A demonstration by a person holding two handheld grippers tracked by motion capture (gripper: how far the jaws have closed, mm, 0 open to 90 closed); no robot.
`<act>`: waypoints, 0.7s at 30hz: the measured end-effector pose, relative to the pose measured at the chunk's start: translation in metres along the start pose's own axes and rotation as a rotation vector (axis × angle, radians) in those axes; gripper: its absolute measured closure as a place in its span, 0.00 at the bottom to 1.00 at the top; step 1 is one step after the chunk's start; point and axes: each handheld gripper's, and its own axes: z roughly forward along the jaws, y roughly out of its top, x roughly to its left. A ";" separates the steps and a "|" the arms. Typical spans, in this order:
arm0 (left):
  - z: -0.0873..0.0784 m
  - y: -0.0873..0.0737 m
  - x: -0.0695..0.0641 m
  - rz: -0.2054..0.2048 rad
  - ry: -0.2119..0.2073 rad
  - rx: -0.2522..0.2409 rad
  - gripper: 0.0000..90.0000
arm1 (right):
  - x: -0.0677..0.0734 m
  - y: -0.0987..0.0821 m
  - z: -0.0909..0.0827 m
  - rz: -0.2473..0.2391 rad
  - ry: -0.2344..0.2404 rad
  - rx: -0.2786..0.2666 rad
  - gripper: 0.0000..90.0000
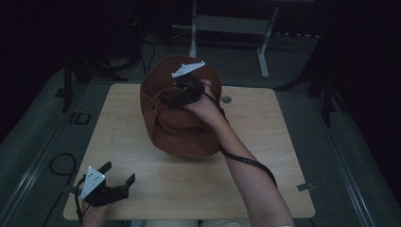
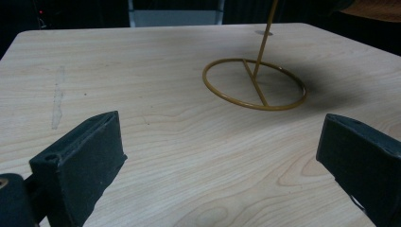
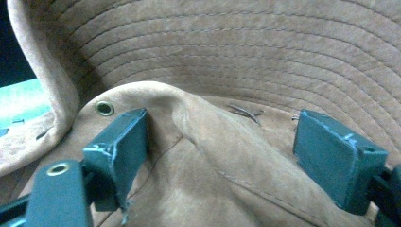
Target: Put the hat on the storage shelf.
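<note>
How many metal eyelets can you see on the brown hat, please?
1: a small metal eyelet sits on the crown of the hat, just above the left finger in the right gripper view. Others may be hidden round the far side.

Light wood table (image 2: 142, 142); yellow wire stand (image 2: 255, 85) on it.

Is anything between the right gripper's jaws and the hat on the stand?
Nothing visible. The right gripper is right at the brown hat, jaws open with a fold of the crown between them, below the stitched brim.
</note>
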 end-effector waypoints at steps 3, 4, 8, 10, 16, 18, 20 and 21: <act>0.000 0.000 0.000 0.000 0.000 -0.002 0.02 | -0.002 -0.001 -0.003 0.009 0.029 -0.012 0.18; 0.000 0.000 0.000 -0.001 0.001 -0.004 0.02 | -0.004 -0.002 -0.005 0.018 0.036 -0.018 0.18; 0.000 -0.001 0.001 -0.006 0.005 -0.004 0.02 | -0.005 -0.003 -0.013 0.027 0.056 -0.037 0.17; 0.000 -0.001 0.002 -0.004 0.007 -0.001 0.02 | -0.005 -0.004 -0.016 0.006 0.056 -0.044 0.16; 0.000 -0.001 0.002 -0.004 0.009 -0.004 0.02 | -0.003 -0.003 -0.034 -0.015 0.067 -0.092 0.16; 0.000 -0.001 0.002 -0.001 0.012 -0.003 0.02 | -0.003 -0.005 -0.042 -0.014 0.055 -0.107 0.16; 0.000 -0.002 0.002 -0.002 0.012 -0.002 0.02 | -0.004 -0.008 -0.050 -0.006 0.054 -0.113 0.16; 0.000 -0.002 0.002 -0.003 0.012 0.001 0.02 | -0.004 -0.010 -0.054 -0.004 0.056 -0.115 0.16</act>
